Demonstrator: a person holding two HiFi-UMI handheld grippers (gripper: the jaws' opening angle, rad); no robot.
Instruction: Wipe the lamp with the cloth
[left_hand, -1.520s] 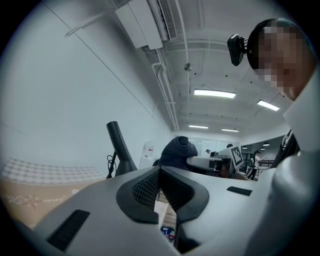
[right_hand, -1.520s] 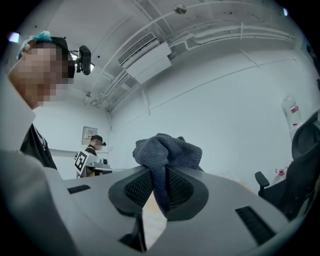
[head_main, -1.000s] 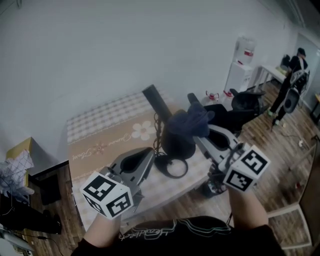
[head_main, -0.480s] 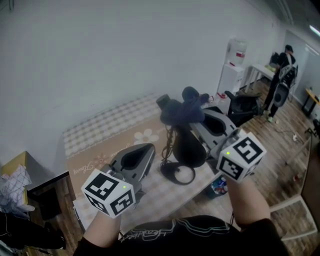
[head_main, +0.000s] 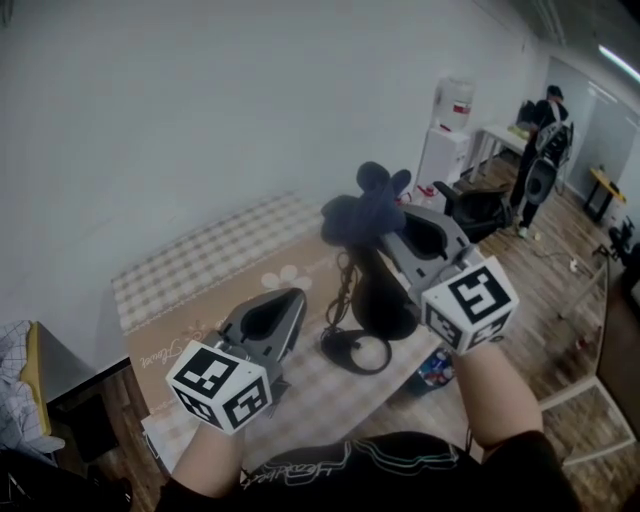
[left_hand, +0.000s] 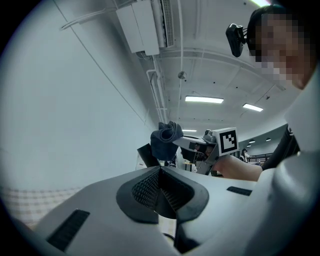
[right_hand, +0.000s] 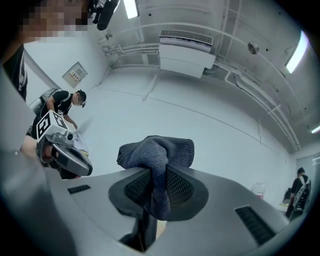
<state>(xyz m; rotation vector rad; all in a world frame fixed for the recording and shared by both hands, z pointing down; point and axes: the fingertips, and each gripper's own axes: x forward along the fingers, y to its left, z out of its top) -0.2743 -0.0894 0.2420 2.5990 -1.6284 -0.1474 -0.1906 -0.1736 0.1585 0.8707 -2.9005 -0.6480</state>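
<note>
Right gripper (head_main: 388, 230) pinches the cloth (head_main: 364, 207) between its jaws, at the top of the lamp (head_main: 380, 300); contact is probable, but the head view is unclear. Left gripper (head_main: 290, 300) is pressed together, empty, beside the lamp, over the table (head_main: 200, 270).

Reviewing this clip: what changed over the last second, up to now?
The right gripper, jaws shut on the dark cloth, carried it upward along the black lamp, from low on its body toward its top. Nothing was taken hold of or let go. The left gripper stayed shut and empty beside the lamp, which kept its place on the table.
</note>
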